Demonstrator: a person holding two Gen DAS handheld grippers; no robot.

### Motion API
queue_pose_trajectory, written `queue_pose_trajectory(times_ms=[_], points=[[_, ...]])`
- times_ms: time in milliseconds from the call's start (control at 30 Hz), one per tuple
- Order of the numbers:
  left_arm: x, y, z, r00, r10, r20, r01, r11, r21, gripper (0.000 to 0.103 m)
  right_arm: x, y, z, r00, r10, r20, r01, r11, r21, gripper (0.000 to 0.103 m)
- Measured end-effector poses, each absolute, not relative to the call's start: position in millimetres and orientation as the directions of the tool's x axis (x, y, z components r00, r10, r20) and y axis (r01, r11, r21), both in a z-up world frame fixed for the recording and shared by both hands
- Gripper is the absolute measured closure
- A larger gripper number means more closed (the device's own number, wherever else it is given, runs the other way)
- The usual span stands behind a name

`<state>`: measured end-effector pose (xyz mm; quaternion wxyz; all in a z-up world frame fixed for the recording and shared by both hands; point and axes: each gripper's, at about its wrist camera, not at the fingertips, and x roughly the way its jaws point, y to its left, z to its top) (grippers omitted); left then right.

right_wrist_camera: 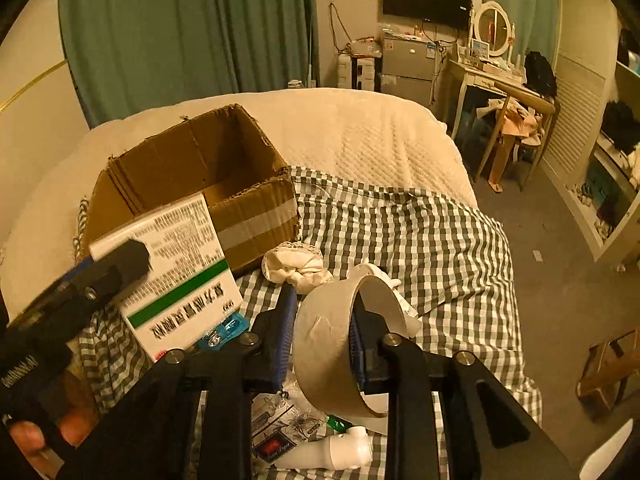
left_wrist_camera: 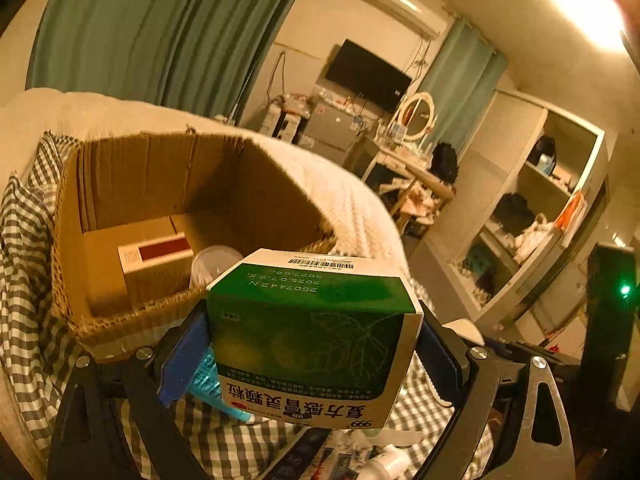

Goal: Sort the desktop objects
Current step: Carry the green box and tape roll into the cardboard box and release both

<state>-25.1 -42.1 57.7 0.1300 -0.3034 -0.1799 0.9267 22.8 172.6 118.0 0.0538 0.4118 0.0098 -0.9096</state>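
Left tongs point(left_wrist_camera: 316, 360) are gripping the medicine box point(left_wrist_camera: 316, 332) just short of the cardboard box point(left_wrist_camera: 120, 184) (two items inside); right tongs point(right_wrist_camera: 320, 344) are clamping the tape roll point(right_wrist_camera: 340, 344); clutter beneath is waiting.

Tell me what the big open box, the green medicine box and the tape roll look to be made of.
Big open box: brown corrugated cardboard, matte, with frayed, ridged edges.
Green medicine box: thin printed paperboard, slightly glossy, with crisp folds and a barcode.
Tape roll: pale, matte band, probably paper or cloth tape; I cannot tell which.
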Motion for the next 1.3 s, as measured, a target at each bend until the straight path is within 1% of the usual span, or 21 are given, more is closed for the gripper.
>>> queue_pose_trajectory(times_ms=[333,600,733,833,900,1000,1067,1133,1200,1300], points=[[-28.4,-56.9,84.7,-0.817,0.346,-0.461,-0.142,-0.896,-0.420,0.007,29.7,150.3,141.3,-0.652,-0.101,-0.752,0.164,-0.986,-0.010,0.079],[-56.1,-90.2,125.0,-0.890,0.251,-0.380,-0.092,-0.916,-0.390,0.007,18.5,121.0,175.0,-0.678,-0.157,-0.719,0.251,-0.968,-0.026,0.079],[-80.7,-108.6,141.9,-0.905,0.213,-0.367,-0.064,-0.924,-0.377,0.007,4.0,105.9,188.2,-0.691,-0.187,-0.698,0.276,-0.961,-0.015,0.079],[-97.3,-123.3,137.6,-0.904,0.189,-0.384,-0.022,-0.917,-0.398,0.007,-12.2,96.8,193.8,-0.692,-0.223,-0.687,0.293,-0.956,0.015,0.079],[-107.0,-131.2,127.4,-0.899,0.175,-0.402,-0.006,-0.921,-0.388,0.007,-25.3,88.6,195.0,-0.696,-0.240,-0.677,0.304,-0.952,0.026,0.079],[-121.3,-143.3,100.5,-0.878,0.125,-0.462,0.059,-0.930,-0.362,0.007,-45.5,81.1,194.7,-0.701,-0.274,-0.658,0.322,-0.945,0.050,0.080],[-130.7,-153.3,85.9,-0.859,0.127,-0.496,0.082,-0.922,-0.378,0.007,-58.9,75.7,192.3,-0.693,-0.306,-0.652,0.335,-0.938,0.084,0.080],[-134.0,-161.6,72.6,-0.847,0.131,-0.515,0.093,-0.918,-0.386,0.007,-75.0,70.5,185.4,-0.685,-0.333,-0.647,0.335,-0.934,0.126,0.080],[-139.8,-171.0,61.5,-0.832,0.104,-0.544,0.136,-0.914,-0.382,0.007,-89.6,67.8,173.5,-0.677,-0.353,-0.645,0.326,-0.931,0.167,0.079],[-139.3,-179.4,52.9,-0.825,0.085,-0.559,0.171,-0.904,-0.391,0.007,-109.6,64.6,151.8,-0.645,-0.380,-0.663,0.315,-0.923,0.223,0.079]])
